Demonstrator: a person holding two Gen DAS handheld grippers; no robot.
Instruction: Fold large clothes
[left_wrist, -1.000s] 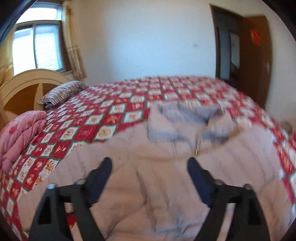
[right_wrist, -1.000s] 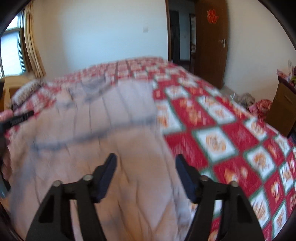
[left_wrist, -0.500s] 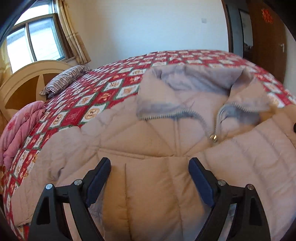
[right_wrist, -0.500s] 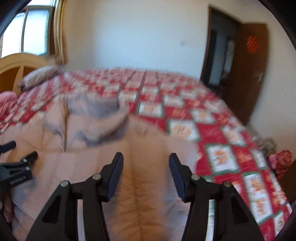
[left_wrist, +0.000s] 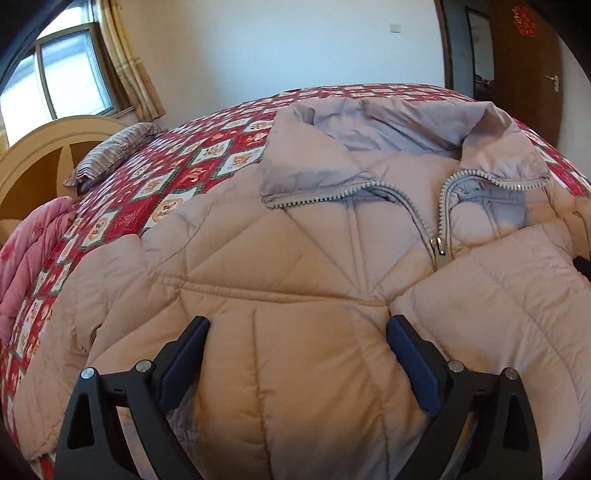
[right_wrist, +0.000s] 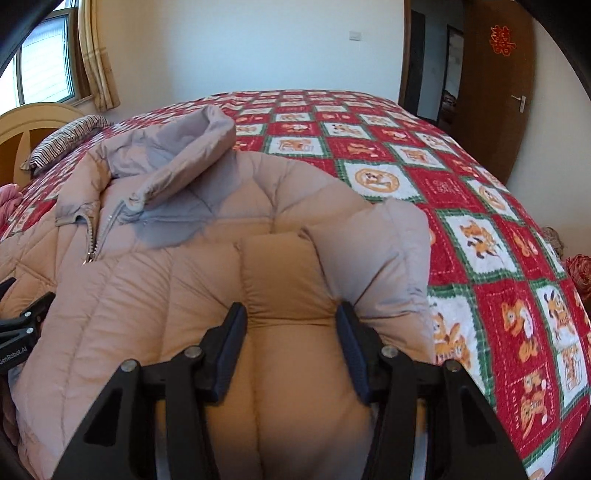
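On the red patterned bedspread (right_wrist: 480, 206) lies a puffy pink quilted jacket (left_wrist: 303, 280), half-zipped; left gripper (left_wrist: 297, 345) spread wide and just opening, right gripper (right_wrist: 291, 332) pinching its padding after closing.

Striped pillow (left_wrist: 110, 158), pink blanket (left_wrist: 26, 254), brown door (right_wrist: 498, 74).

Left gripper (left_wrist: 297, 338) and right gripper (right_wrist: 291, 325): black triangular frames; silver screws; dark-blue finger pads (right_wrist: 229, 354).
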